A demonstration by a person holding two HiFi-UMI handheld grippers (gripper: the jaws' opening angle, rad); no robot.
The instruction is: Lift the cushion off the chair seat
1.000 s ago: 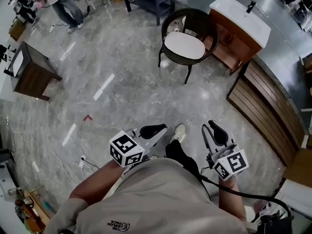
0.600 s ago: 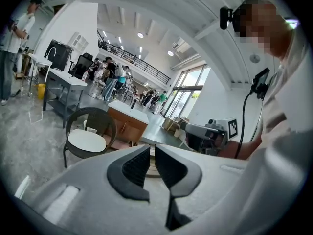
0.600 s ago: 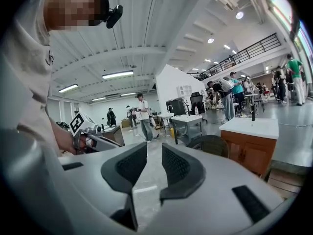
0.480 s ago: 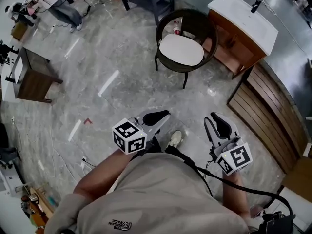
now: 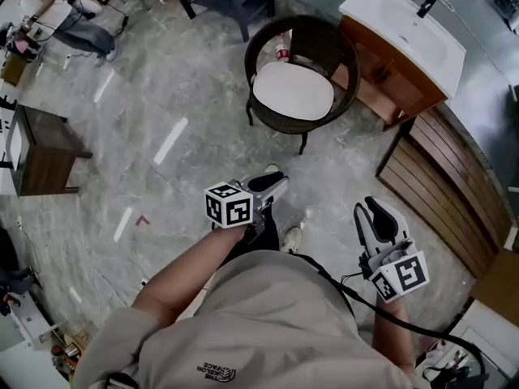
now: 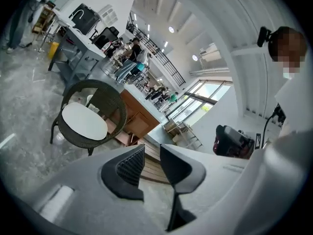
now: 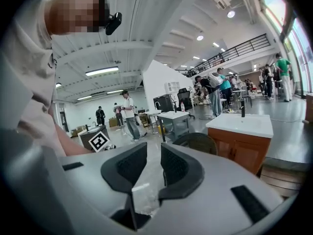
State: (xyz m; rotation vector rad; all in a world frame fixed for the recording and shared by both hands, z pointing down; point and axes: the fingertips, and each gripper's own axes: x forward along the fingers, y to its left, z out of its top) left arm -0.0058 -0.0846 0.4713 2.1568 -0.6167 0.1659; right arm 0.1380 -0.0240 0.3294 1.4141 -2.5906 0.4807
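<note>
Cushion, white and oval, lies flat on the seat of the dark wicker chair, well ahead of both tongs, so as things lie it is not lifted. The left gripper has just been opening its jaws, which stand narrowly apart and empty. The right gripper is also slightly apart and holds nothing.

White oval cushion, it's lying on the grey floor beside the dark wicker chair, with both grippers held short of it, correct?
Not quite. The head view shows the white oval cushion lying on the seat of the dark wicker chair, not on the floor. The left gripper and right gripper are both short of it; the left's jaws have just been opening, with nothing between them.
</note>
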